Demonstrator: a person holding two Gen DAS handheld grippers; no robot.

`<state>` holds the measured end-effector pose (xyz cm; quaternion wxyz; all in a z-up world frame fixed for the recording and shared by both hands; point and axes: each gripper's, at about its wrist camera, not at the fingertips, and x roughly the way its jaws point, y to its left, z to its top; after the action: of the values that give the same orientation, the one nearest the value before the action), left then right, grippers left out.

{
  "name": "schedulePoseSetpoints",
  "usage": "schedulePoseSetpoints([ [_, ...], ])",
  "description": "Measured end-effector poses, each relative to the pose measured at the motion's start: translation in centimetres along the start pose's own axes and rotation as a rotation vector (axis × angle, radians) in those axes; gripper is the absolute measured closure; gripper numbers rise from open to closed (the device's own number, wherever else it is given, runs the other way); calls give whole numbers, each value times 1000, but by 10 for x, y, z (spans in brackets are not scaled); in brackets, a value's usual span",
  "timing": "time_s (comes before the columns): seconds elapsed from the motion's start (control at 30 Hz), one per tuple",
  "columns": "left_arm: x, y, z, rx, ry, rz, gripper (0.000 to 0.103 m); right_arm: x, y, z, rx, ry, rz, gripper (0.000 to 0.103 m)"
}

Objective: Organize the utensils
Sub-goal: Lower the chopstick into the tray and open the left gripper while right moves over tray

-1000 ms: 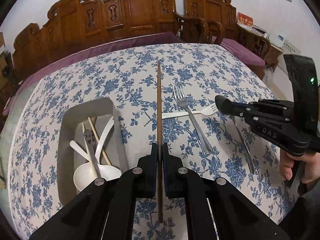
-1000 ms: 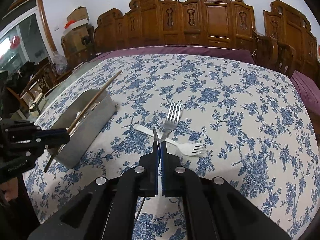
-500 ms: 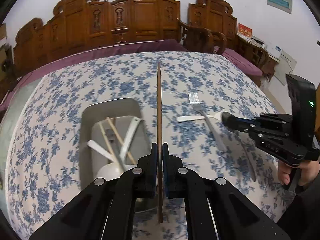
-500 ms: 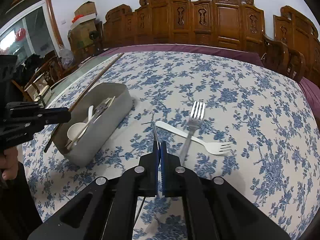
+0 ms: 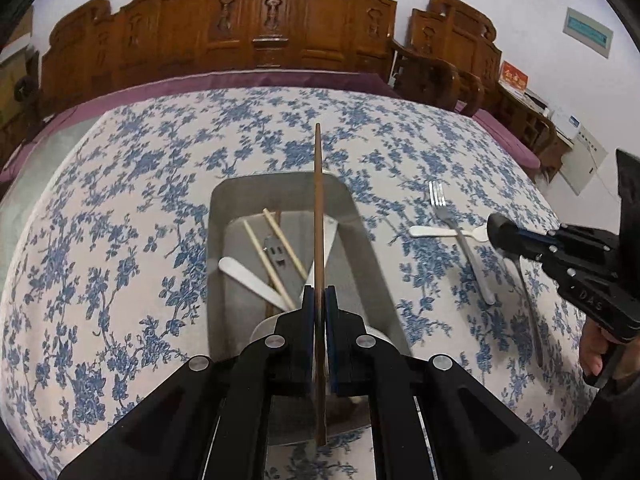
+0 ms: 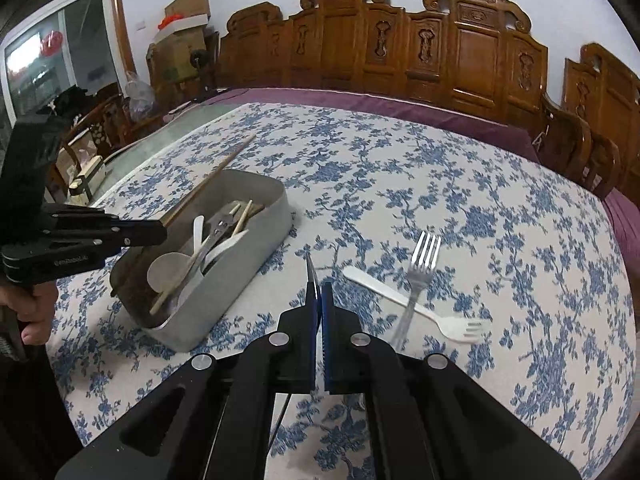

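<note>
1. Pinching a long brown chopstick [image 5: 318,208], the left tool [image 5: 319,300] has its pads pressed against the stick; the stick runs straight toward 12 o'clock in the left wrist view, over the grey tray [image 5: 360,232].
2. Seen from the right wrist, that same left tool [image 6: 160,234] sits at 9 o'clock, with the chopstick [image 6: 216,172] slanting toward 1 o'clock above the tray [image 6: 240,276].
3. Tray holds pale chopsticks [image 5: 280,240], a white plastic spoon [image 5: 256,284], a metal piece with cut-out holes [image 5: 276,256] and other white plastic handles, all jumbled.
4. Right tool [image 6: 318,300] is pressed together on a thin metal utensil [image 6: 311,276]; only its narrow tip pokes out toward 12 o'clock. Cannot tell what kind of utensil.
5. From the left wrist, right tool [image 5: 496,228] shows at 3 o'clock with a thin metal handle [image 5: 528,300] hanging under it, and a hand [image 5: 596,344] on its grip.
6. Metal fork [image 6: 420,276] lies on the bench, tines toward 12 o'clock, crossing a white plastic fork [image 6: 420,312] whose tines point to 4 o'clock; both at 2 o'clock from the right tool, well apart from the tray.
7. Bench carries a blue floral cloth [image 6: 480,208]; carved wooden chairs [image 6: 460,52] line the far edge.
8. Left hand [image 6: 32,312] shows at the 9 o'clock edge of the right wrist view.
</note>
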<state>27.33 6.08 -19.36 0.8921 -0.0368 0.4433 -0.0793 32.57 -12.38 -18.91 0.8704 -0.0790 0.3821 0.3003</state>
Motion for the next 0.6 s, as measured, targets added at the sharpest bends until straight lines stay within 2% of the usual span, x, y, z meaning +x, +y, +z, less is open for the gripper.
schedulePoseSetpoints([
  [0.4,19,15,-7,-1,50,23,99,16,41,37,1,-31,61,100],
  [0.6,14,17,-5,0,36,27,98,25,51,51,24,-35,65,100],
])
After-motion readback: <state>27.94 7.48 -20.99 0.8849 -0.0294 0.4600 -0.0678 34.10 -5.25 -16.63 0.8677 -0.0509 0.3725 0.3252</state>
